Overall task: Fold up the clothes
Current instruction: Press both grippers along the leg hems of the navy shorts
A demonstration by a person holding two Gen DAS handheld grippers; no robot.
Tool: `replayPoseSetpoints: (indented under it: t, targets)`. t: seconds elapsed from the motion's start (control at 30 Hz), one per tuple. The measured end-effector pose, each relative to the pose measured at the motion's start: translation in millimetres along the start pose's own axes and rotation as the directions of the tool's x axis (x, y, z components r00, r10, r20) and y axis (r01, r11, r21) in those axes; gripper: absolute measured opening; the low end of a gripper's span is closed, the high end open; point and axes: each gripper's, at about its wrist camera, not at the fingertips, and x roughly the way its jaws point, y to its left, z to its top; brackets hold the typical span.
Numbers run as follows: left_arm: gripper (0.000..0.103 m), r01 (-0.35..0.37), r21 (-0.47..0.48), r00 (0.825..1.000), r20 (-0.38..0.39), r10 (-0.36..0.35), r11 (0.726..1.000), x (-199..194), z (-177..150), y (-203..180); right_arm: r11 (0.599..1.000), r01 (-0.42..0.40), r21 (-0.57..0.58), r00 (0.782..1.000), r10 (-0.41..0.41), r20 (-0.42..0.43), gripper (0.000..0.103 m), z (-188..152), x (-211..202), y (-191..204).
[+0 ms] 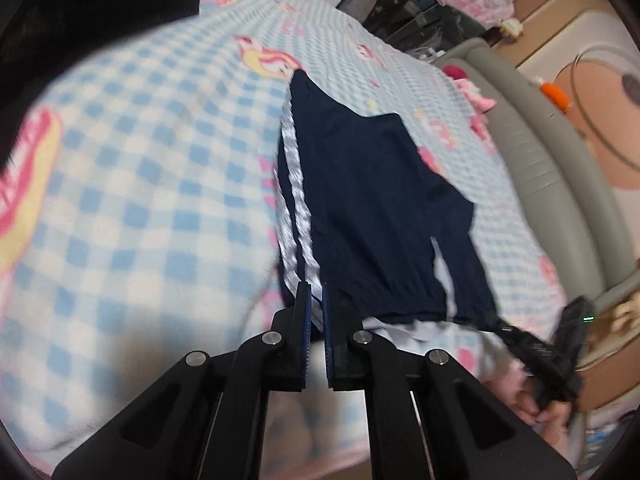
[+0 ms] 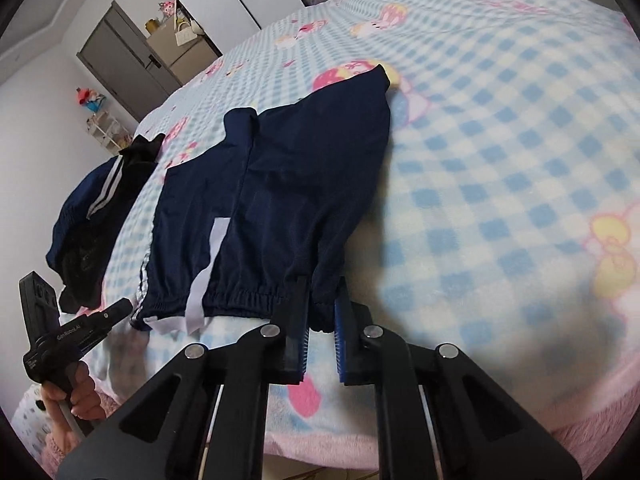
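A navy sports garment (image 1: 360, 200) with white side stripes lies flat on the checked blanket, its elastic waistband (image 2: 240, 296) toward me. My left gripper (image 1: 314, 294) is shut on the striped corner of the waistband. My right gripper (image 2: 322, 300) is shut on the opposite corner of the same waistband. In the left wrist view the right gripper (image 1: 556, 348) reaches in from the right, touching that far corner. The right wrist view has the left gripper (image 2: 100, 318) at the left, held by a hand (image 2: 76, 396).
The blue-and-white checked blanket (image 2: 500, 160) with pink cartoon prints covers the bed. A heap of dark striped clothes (image 2: 92, 216) lies left of the garment. A grey padded bed frame (image 1: 540, 168) runs along the right. A grey door (image 2: 120, 56) and shelves stand beyond.
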Motion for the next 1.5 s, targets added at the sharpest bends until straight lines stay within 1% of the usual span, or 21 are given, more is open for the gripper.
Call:
replayPoseSetpoints:
  t: [0.1, 0.13, 0.17, 0.2, 0.23, 0.27, 0.33, 0.47, 0.6, 0.7, 0.77, 0.83, 0.9, 1.0, 1.1, 1.17, 1.2, 1.27, 1.3, 1.43, 1.5]
  targets:
    - [0.013, 0.019, -0.023, 0.999, -0.03, -0.02, 1.0, 10, -2, 6, 1.0, 0.006, 0.008, 1.0, -0.006, -0.009, 0.013, 1, 4, 0]
    - [0.02, 0.028, -0.028, 0.999, -0.041, -0.029, 0.999, 14, -2, 7, 1.0, -0.001, 0.015, 1.0, 0.001, -0.011, 0.014, 1, 5, 0]
    - [0.031, 0.05, -0.036, 0.998, -0.048, -0.051, 0.998, 18, -2, 6, 1.0, -0.008, 0.023, 1.0, 0.009, -0.013, 0.022, 1, 7, -1]
    - [0.035, 0.07, -0.047, 0.996, -0.052, -0.072, 0.996, 21, -1, 5, 0.999, -0.016, 0.03, 1.0, 0.017, -0.015, 0.029, 1, 8, -1]
    - [0.041, 0.086, -0.057, 0.994, -0.055, -0.089, 0.995, 24, 0, 5, 0.999, -0.024, 0.038, 1.0, 0.024, -0.018, 0.031, 1, 10, -1]
    - [0.041, 0.075, -0.062, 0.995, -0.055, -0.078, 0.995, 25, 0, 4, 0.998, -0.031, 0.045, 0.999, 0.032, -0.02, 0.032, 1, 11, -1]
    - [0.041, -0.019, -0.074, 0.999, -0.041, 0.016, 0.997, 25, 3, 6, 0.998, -0.022, 0.052, 0.999, 0.023, -0.026, 0.032, -1, 14, 0]
    - [0.04, 0.004, -0.124, 1.0, -0.005, -0.004, 0.992, 11, 4, 12, 0.998, -0.001, 0.064, 1.0, 0.001, -0.002, 0.032, -3, 7, 1]
    - [0.04, 0.011, -0.059, 0.998, -0.057, -0.014, 0.998, 19, 4, 3, 0.996, 0.023, 0.091, 0.999, -0.026, 0.03, 0.033, -2, -2, -7]
    - [0.039, -0.039, -0.033, 0.997, -0.073, 0.036, 0.999, 30, 5, -1, 0.993, 0.001, 0.119, 1.0, -0.003, 0.015, 0.033, -3, 1, -10]
    - [0.012, -0.073, -0.019, 0.995, -0.07, 0.071, 0.997, 30, 4, -4, 0.994, 0.001, 0.111, 1.0, -0.002, 0.008, 0.033, -5, 1, -7]
    - [0.011, -0.101, -0.009, 0.993, -0.056, 0.1, 0.995, 25, 2, -5, 0.995, 0.004, 0.102, 1.0, -0.005, 0.014, 0.036, -6, -2, -4]
    - [0.01, -0.129, 0.0, 0.991, -0.042, 0.129, 0.992, 20, 1, -7, 0.995, -0.002, 0.104, 1.0, -0.001, 0.022, 0.045, -5, -5, -4]
    - [0.01, -0.165, 0.012, 0.986, -0.021, 0.165, 0.986, 12, -1, -8, 0.994, -0.01, 0.108, 0.999, 0.006, 0.035, 0.045, -4, -9, -4]
    - [0.013, -0.049, -0.053, 0.998, -0.031, 0.047, 0.997, 9, 0, 7, 0.996, -0.029, 0.082, 1.0, 0.028, 0.006, 0.045, -3, 2, 1]
    - [0.018, -0.005, -0.085, 0.999, -0.032, 0.002, 0.996, 13, 4, 8, 0.998, -0.028, 0.058, 0.999, 0.03, -0.028, 0.045, -3, 15, 6]
    - [0.022, 0.013, -0.092, 0.999, -0.034, -0.016, 0.996, 16, 6, 8, 0.998, -0.014, 0.058, 0.999, 0.016, -0.039, 0.045, -3, 20, 6]
    - [0.04, 0.045, -0.086, 0.997, -0.059, -0.051, 0.995, 21, 10, 5, 0.997, -0.009, 0.081, 0.999, 0.013, -0.04, 0.045, -2, 24, 4]
    - [0.04, 0.056, -0.08, 0.996, -0.066, -0.062, 0.995, 22, 12, 3, 0.995, -0.023, 0.099, 0.999, 0.027, -0.032, 0.045, -1, 21, 2]
    - [0.039, 0.022, -0.013, 0.997, -0.078, -0.023, 1.0, 29, 14, -10, 0.989, -0.033, 0.143, 0.999, 0.032, 0.012, 0.048, 0, 6, -9]
    - [0.026, -0.039, 0.019, 0.995, -0.089, 0.041, 0.999, 38, 15, -14, 0.985, -0.04, 0.166, 0.999, 0.039, 0.01, 0.05, 0, 5, -15]
